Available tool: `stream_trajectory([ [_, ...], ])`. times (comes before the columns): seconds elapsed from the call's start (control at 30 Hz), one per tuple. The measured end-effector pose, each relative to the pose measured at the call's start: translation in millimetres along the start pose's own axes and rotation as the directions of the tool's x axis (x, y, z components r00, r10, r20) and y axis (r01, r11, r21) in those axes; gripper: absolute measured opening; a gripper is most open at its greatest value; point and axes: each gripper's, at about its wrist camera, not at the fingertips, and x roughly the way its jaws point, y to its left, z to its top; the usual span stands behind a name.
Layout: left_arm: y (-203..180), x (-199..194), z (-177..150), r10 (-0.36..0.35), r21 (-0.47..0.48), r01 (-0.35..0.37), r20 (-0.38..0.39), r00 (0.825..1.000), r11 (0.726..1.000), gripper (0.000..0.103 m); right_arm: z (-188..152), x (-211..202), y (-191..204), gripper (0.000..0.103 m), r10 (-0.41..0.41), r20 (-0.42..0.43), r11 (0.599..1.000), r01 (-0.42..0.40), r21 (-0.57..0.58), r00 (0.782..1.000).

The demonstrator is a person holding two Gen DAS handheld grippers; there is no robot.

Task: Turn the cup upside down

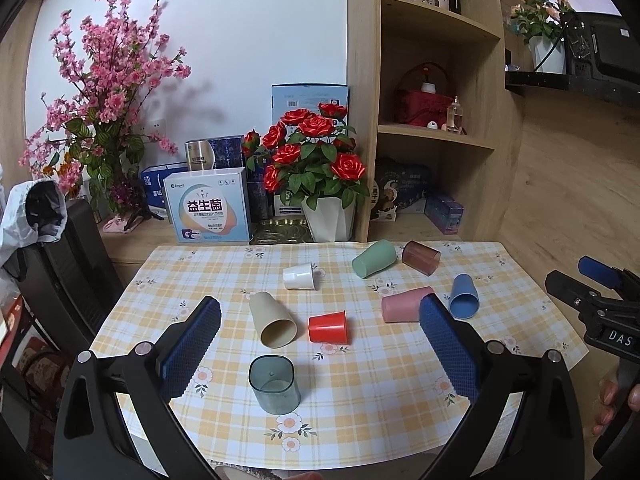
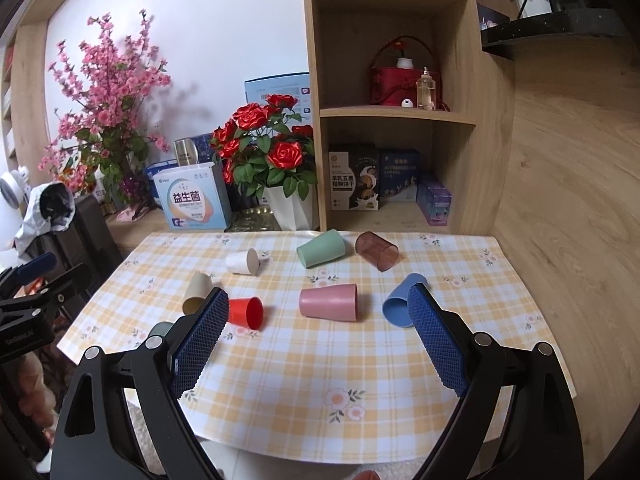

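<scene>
Broadly, a glossy yellow-plaid tablecloth [image 1: 360, 400] covers the table, its cloth printed with small flowers. Both the left gripper [image 1: 320, 344] and the right gripper [image 2: 316, 340] hover above it, jaws spread wide and empty, their pads blue and knobbly. Near the front edge stands a translucent grey-blue cup [image 1: 274, 385], squarish with rounded corners, mouth up. Smooth tapered cups lie scattered on their sides: beige [image 1: 272, 319], pink [image 2: 330, 302], red [image 1: 328, 327].
</scene>
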Motion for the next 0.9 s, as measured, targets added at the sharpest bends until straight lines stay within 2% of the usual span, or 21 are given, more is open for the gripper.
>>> stream_trajectory([
  [0.9,1.6,-4.8,6.0,-0.014,-0.017,0.015,0.027,1.000,1.000,0.097,3.0,-0.9,-0.6,0.088,-0.008,0.006,1.000,0.008,0.003,1.000],
])
